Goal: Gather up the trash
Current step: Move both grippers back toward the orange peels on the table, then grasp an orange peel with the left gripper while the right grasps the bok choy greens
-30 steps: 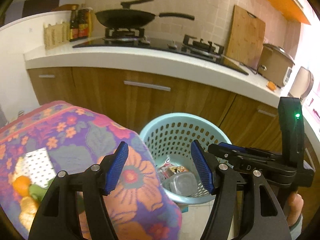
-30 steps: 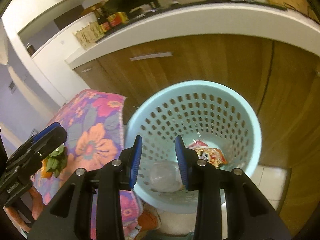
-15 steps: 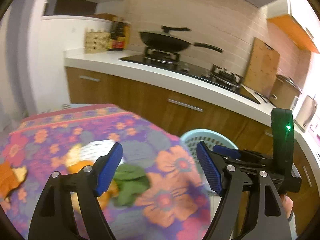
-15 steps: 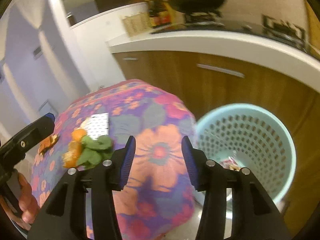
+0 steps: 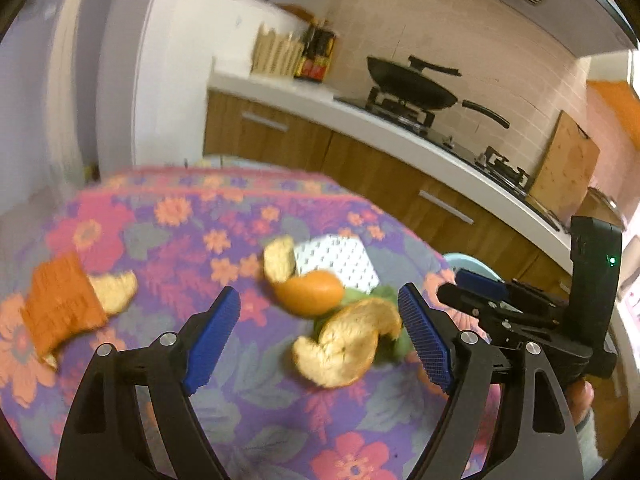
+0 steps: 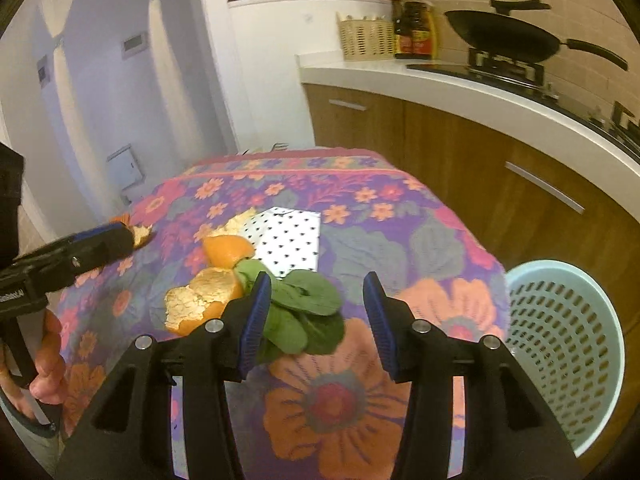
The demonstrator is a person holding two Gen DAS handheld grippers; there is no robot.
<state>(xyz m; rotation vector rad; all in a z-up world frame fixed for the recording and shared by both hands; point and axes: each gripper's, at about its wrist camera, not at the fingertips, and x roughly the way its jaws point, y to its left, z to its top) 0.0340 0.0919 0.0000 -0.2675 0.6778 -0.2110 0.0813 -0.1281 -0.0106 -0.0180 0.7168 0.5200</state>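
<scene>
From the left wrist view, the left gripper (image 5: 320, 334) hangs over the flowery worktop (image 5: 248, 400). Its jaws have just been opening and now stand wide, with nothing pressed between them. A big curled orange peel (image 5: 346, 346) lies on the cloth right in the gap, a bit toward the right jaw. Behind it sit another orange peel piece (image 5: 310, 292), some green leaves (image 5: 382, 294) and a white dotted card (image 5: 336, 258). Far to the left lie an orange wrapper (image 5: 60, 308) and one more peel (image 5: 116, 292). This view is a little blurry.

From the right wrist view, the right gripper (image 6: 316, 314) is over the same pile. Its jaws are partly open and hold nothing. The green leaves (image 6: 308, 312) lie on the cloth between them, nearer the left jaw. The light blue basket (image 6: 568, 344) stands on the floor at the right, beside the worktop.

To do this step well, I think each gripper should come straight down so its trash sits in the middle of the jaws, then squeeze softly. The leaves are floppy, so pinch the thick bunch, not one leaf edge. The two grippers are close, so they should not bump.
</scene>
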